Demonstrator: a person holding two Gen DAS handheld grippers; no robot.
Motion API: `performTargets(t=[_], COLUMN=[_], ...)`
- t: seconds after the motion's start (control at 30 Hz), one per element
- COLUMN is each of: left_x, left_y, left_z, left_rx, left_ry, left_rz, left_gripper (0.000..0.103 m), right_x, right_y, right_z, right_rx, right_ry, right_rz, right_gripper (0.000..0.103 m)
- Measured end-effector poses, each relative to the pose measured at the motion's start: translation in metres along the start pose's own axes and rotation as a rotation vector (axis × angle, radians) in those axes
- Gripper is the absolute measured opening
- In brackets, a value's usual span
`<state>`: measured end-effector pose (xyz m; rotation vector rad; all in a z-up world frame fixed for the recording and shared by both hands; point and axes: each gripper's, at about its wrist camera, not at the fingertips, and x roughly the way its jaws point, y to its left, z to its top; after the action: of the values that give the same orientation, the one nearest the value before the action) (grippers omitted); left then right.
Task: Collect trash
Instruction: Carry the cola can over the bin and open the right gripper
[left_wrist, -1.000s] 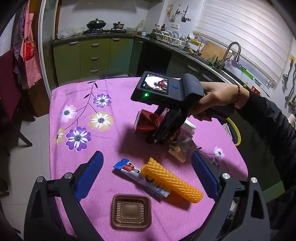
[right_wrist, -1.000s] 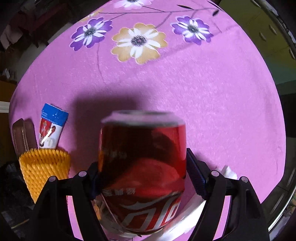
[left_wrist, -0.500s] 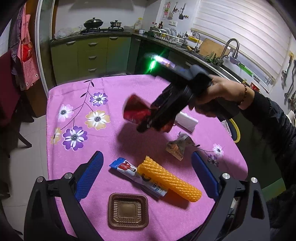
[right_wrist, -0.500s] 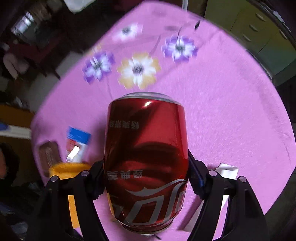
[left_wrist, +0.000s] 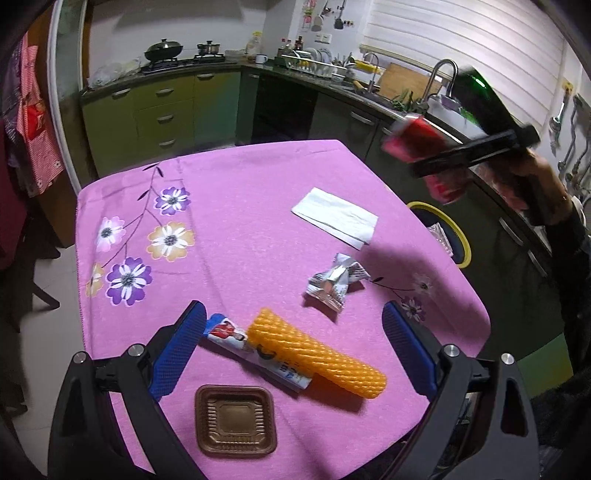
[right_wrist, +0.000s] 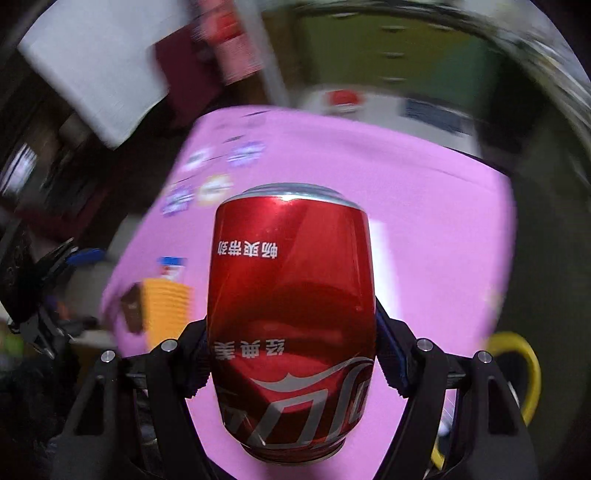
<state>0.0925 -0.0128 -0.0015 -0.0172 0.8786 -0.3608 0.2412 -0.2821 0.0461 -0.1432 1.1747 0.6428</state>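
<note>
My right gripper is shut on a red soda can, held high off the pink tablecloth. The left wrist view shows that can blurred at the upper right, past the table's right edge and above a yellow-rimmed bin. My left gripper hangs open over the table's near side. Between and below its blue pads lie an orange foam net sleeve on a blue-and-white wrapper. A brown plastic tray sits nearest. A crumpled silver wrapper and a white napkin lie farther right.
The table wears a pink cloth with printed flowers at its left. Green kitchen cabinets, a stove and a sink with a tap run behind and along the right. A person's dark sleeve is at the right edge.
The right gripper lifted the can off the table and swung it up and to the right, out over the table's edge. The napkin and silver wrapper are now uncovered. The left gripper edged slightly.
</note>
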Motion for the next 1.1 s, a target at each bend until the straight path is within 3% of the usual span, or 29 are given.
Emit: performTargets(t=[0.13, 0.27, 0.5, 0.67, 0.7, 1.1], left_x=[0.005, 0.011, 0.01, 0.011, 0.011, 0.017], left_y=[-0.01, -0.02, -0.046, -0.057, -0.058, -0.027], left_z=[0.001, 0.003, 0.006, 0.005, 0.005, -0.008], left_rx=[0.013, 0.026, 0.083, 0.122, 0.125, 0.081], left_ry=[0.008, 0.026, 0.037, 0.05, 0.053, 0.096], left_rz=[-0.015, -0.017, 0.004, 0.016, 0.017, 0.06], left_gripper=[0.091, 0.091, 0.092, 0.092, 0.092, 0.092], right_x=[-0.04, -0.043, 0.004, 0.027, 0.028, -0.036], right_y=[-0.101, -0.175, -0.242, -0.267, -0.27, -0.225], right_z=[-0.062, -0.117, -0.154, -0.157, -0.158, -0.199], right_rx=[0.247, 0.409, 0.559, 0.6, 0.607, 0.622], right_ry=[-0.047, -0.017, 0.036, 0.054, 0.059, -0.035], right_rz=[-0.17, -0.322, -0.335, -0.304, -0.299, -0.266], right_gripper=[0.073, 0.073, 0.073, 0.074, 0.08, 0.08])
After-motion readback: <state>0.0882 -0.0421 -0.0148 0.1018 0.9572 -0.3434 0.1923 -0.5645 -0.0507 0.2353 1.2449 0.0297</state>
